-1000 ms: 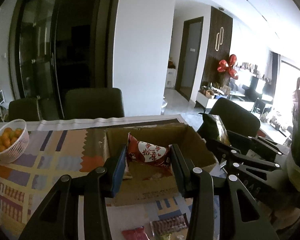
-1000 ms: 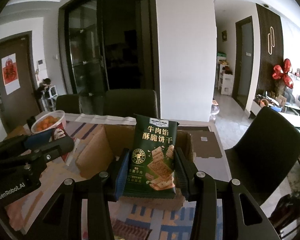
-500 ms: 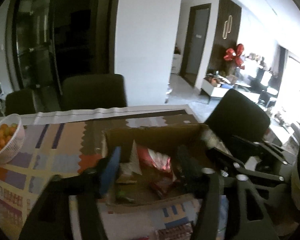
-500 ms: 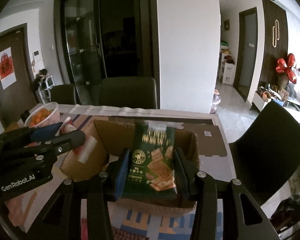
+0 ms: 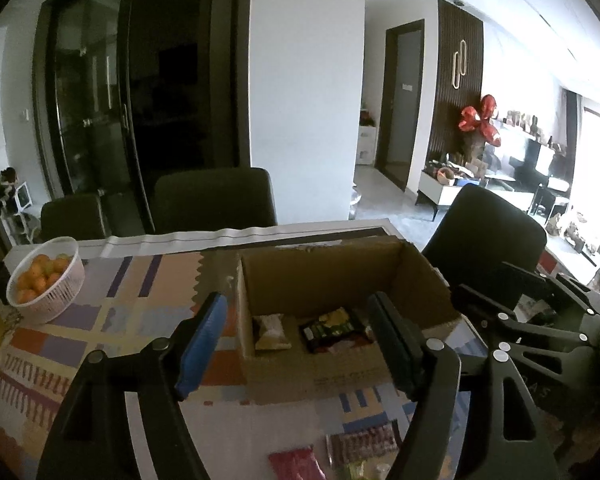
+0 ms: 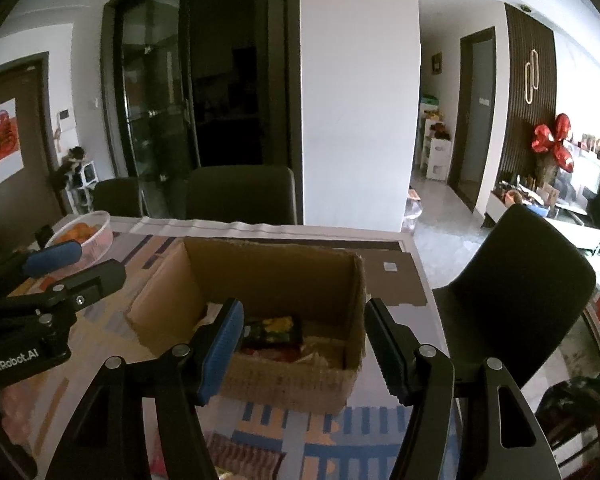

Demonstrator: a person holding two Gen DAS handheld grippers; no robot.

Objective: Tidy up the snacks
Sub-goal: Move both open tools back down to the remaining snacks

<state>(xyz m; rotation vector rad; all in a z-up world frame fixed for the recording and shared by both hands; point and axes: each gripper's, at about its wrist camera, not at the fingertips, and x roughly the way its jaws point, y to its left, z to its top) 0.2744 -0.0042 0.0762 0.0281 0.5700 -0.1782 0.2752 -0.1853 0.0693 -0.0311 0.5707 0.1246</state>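
At frame centre an open cardboard box point(image 5: 340, 276) sits on the patterned worktop point(image 5: 112, 312), snack packets point(image 5: 332, 328) lying inside. The left claw point(image 5: 296, 336) frames it, jaws opening with nothing gripped. A basket of oranges point(image 5: 44, 280) stands at left.

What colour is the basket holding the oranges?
White, a perforated plastic basket; the left wrist view shows it best.

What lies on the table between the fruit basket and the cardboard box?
Nothing: only bare patterned tablecloth between the fruit basket and the cardboard box, seen in the left wrist view.
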